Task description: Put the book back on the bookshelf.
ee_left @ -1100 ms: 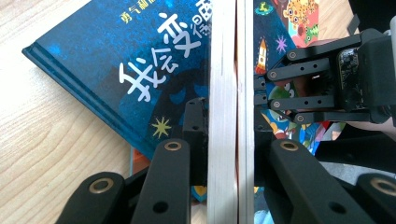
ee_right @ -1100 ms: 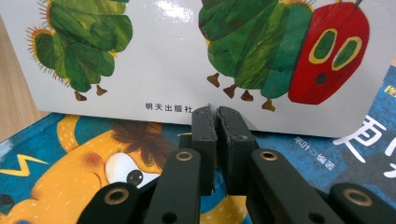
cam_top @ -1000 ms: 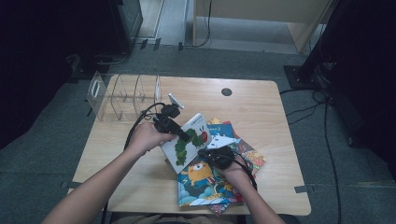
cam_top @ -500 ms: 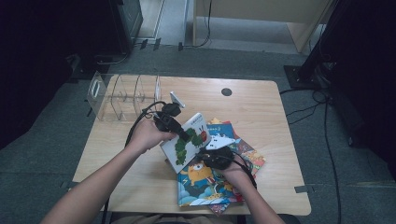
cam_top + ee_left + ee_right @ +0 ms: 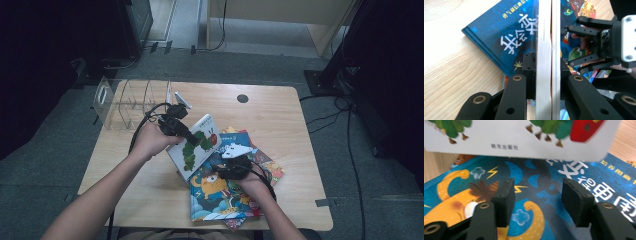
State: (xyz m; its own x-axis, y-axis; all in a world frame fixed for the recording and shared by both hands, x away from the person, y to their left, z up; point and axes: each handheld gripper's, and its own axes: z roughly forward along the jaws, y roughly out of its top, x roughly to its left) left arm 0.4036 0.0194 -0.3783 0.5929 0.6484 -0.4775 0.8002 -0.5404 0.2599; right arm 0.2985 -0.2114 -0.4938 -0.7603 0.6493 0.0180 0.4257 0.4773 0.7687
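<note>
A white caterpillar picture book [image 5: 207,125] is tilted up off the pile, and my left gripper [image 5: 189,136] is shut on its upper edge. In the left gripper view both pads press the book's white page block [image 5: 546,50], with my left gripper [image 5: 546,72] astride it. My right gripper [image 5: 217,169] sits by the book's lower edge, over a blue monster book [image 5: 215,195]. Its jaws have just been opening and nothing is between them: the right gripper [image 5: 537,192] stands open, with the white book [image 5: 524,137] just past the fingertips and the blue cover [image 5: 536,177] behind.
More colourful books [image 5: 267,170] lie under the blue one at the table's front right. A clear acrylic rack [image 5: 125,102] stands at the back left. A round cable hole [image 5: 242,98] is at the back. Bare wood [image 5: 120,190] lies front left.
Both hands stay where they were and the white book keeps its tilt. The high view is too small to show the right jaws moving.
</note>
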